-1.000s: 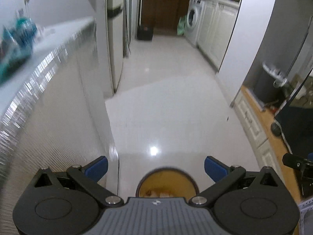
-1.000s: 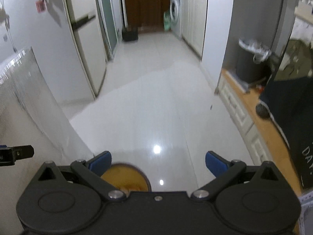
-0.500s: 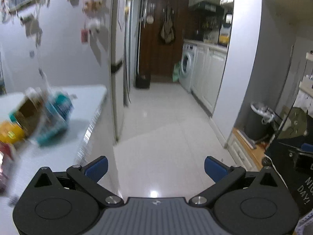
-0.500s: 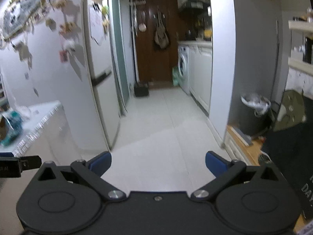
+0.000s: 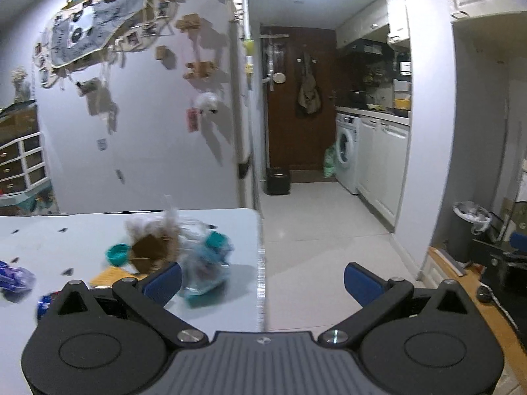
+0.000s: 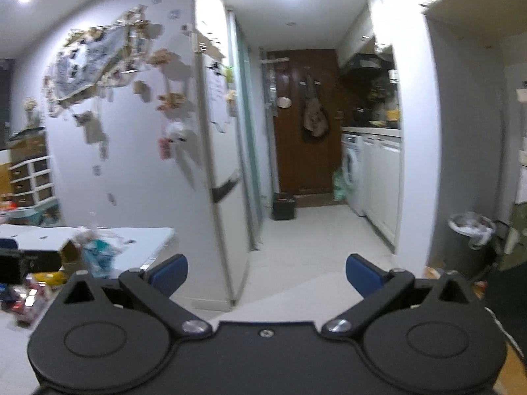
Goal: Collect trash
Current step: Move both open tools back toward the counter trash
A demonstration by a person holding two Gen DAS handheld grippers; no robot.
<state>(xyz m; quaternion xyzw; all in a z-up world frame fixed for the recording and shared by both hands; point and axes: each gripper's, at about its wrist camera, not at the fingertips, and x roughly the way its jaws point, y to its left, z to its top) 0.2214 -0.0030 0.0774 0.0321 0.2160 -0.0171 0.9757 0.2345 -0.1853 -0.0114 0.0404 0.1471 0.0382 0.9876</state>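
Left wrist view has swung up from the floor and the table's side to look level across the white table, so the trash now sits in plain sight instead of smearing past the frame's edge. A second ago both cameras looked down at pale tiles and a round yellowish bowl-like thing close under the fingers; that is gone from both views. This reads as the approach ending and the picking about to start, with nothing collected yet.

The left gripper stands wide, empty, its left fingertip overlapping the pile in the picture, though contact cannot be told. The right gripper is equally wide and empty, aimed down the corridor, well off the table.

The trash is a loose heap near the table's right edge: a crumpled clear plastic bag with teal parts inside, a torn brown cardboard piece, a teal cap, a flat orange paper and a blue wrapper further left. Motion blur softens all of it. The bag looks light and crushable.

A lined dark bin stands across the floor by the right wall, a likely drop point.
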